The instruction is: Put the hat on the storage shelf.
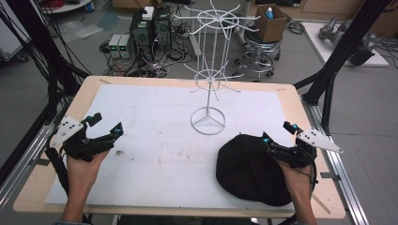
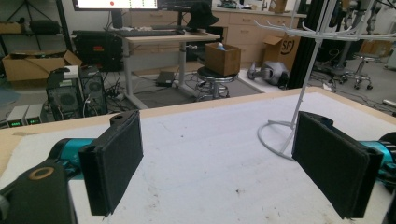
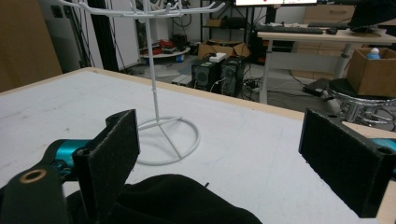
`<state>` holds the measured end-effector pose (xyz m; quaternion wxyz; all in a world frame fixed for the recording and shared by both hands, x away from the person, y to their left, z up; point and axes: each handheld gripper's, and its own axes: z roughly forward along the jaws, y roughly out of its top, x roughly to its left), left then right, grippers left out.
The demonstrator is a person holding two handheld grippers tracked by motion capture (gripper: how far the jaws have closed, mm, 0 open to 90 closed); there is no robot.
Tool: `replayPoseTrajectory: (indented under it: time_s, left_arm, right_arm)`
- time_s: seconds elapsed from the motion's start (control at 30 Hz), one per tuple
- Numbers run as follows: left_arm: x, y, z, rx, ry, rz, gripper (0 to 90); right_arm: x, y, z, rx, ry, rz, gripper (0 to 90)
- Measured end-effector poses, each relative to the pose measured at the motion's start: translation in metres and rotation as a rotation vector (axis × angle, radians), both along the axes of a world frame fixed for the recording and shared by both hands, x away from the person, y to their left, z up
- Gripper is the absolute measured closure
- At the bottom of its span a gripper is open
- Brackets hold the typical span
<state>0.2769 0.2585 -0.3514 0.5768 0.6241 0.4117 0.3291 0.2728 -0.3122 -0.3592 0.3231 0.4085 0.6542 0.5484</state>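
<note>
Lying under right fingers (image 3: 112, 154): black hat (image 1: 251, 168)

Three views, one desk (image 1: 155, 140)

We look down from overhead and forward; both gripper views sit low and close between their own jaws, facing across the desk, sharing the white wire stand (image 1: 208, 93) (image 2: 299, 93) (image 3: 156, 93).

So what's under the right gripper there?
The right gripper, jaws open, hovers over a black cloth lying on the white mat. Whatever is beneath the cloth is covered.
</note>
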Motion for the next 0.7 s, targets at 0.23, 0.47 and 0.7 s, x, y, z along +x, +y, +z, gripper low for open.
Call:
replayPoseTrajectory:
  time_s: [0.23,0.47,0.7]
  left_arm:
    - [-0.0004,-0.0006,-0.0003,0.004,0.0,-0.001,16.6]
    - [-0.0001,-0.0012,-0.0002,0.002,0.002,-0.002,16.6]
    - [0.0008,-0.0031,-0.0007,0.006,0.002,-0.007,16.7]
  right_arm:
    - [-0.0008,0.0016,0.002,-0.008,-0.007,0.007,11.8]
    - [-0.0018,0.0006,0.0024,-0.004,-0.007,0.004,11.8]
    - [-0.0029,0.001,0.0029,-0.009,-0.002,0.005,11.8]
